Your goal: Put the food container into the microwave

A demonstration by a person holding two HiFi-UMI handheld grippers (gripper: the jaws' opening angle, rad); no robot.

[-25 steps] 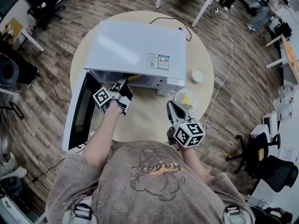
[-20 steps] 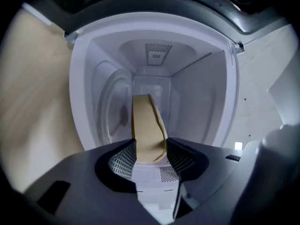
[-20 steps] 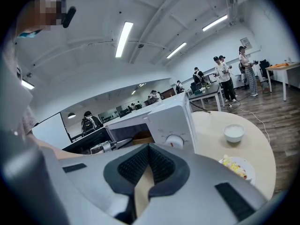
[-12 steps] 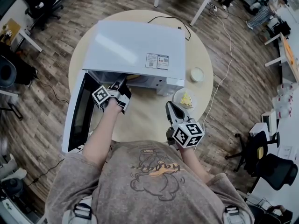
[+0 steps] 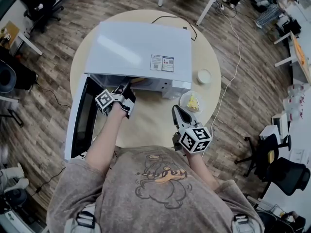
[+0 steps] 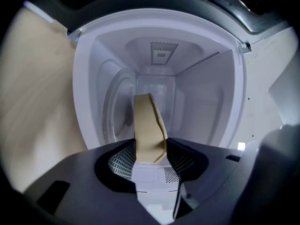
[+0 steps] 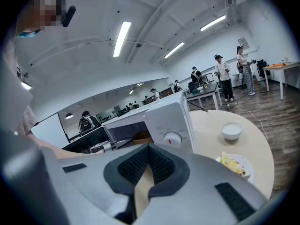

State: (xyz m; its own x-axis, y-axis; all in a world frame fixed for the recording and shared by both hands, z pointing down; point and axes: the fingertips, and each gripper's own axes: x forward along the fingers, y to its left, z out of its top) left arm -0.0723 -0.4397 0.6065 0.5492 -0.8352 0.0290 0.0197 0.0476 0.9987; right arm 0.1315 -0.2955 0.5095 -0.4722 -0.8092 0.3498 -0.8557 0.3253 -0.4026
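The white microwave (image 5: 141,50) stands on the round table with its door (image 5: 80,115) swung open to the left. My left gripper (image 5: 126,87) is at the mouth of the cavity, shut on the rim of a tan food container (image 5: 139,81). In the left gripper view the container (image 6: 149,128) stands on edge between the jaws of the left gripper (image 6: 150,157), with the white cavity (image 6: 206,97) and its turntable behind. My right gripper (image 5: 178,112) hovers over the table in front of the microwave, shut and holding nothing; the right gripper (image 7: 149,159) faces the control knob (image 7: 172,138).
A plate with yellow food (image 5: 192,102) and a small white bowl (image 5: 205,76) sit on the table (image 5: 150,125) right of the microwave. A power cord (image 5: 172,21) runs off the back. People stand at desks (image 7: 225,78) in the far room.
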